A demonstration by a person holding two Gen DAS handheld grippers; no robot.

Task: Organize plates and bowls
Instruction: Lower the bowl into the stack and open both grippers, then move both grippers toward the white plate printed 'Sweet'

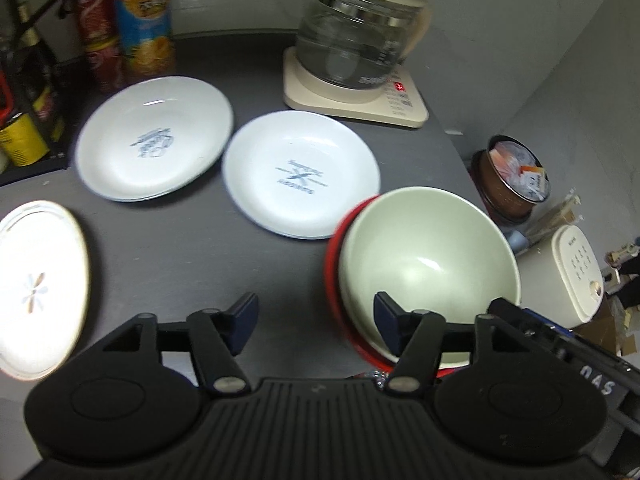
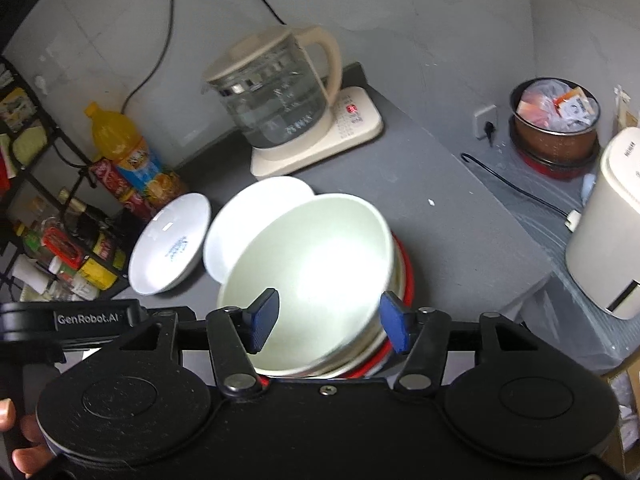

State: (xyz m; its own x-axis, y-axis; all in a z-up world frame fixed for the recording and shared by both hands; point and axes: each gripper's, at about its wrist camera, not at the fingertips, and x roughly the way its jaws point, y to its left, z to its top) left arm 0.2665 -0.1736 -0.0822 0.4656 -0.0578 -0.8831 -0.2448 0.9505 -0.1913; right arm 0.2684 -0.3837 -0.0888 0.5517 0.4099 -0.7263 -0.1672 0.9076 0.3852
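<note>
A pale green round bowl (image 1: 430, 264) sits inside a red bowl (image 1: 334, 264) near the right edge of the dark grey table (image 1: 180, 248). In the right wrist view the pale green bowl (image 2: 312, 280) shows more rims stacked under it, with the red one (image 2: 404, 276) at the bottom.

The left gripper (image 1: 316, 322) has its jaws apart, about halfway wide. Nothing is held between them. Its right blue pad (image 1: 386, 322) is over the near rim of the green bowl, but whether it touches is hard to tell. Its left pad is over bare table.

The right gripper (image 2: 328, 320) is also about halfway wide and holds nothing. Its two blue pads (image 2: 266, 316) sit over the near part of the green bowl, one on each side.

Two white round plates with blue print lie flat in the middle of the table. One plate (image 1: 300, 174) is just beside the bowls. The other plate (image 1: 154, 138) is nearer the left back corner. A third white plate with a flower mark (image 1: 38, 288) lies at the left edge, very bright.

A glass kettle on a cream base (image 1: 356, 44) stands at the back edge. An orange drink bottle (image 1: 142, 16) stands at the back left corner.
</note>
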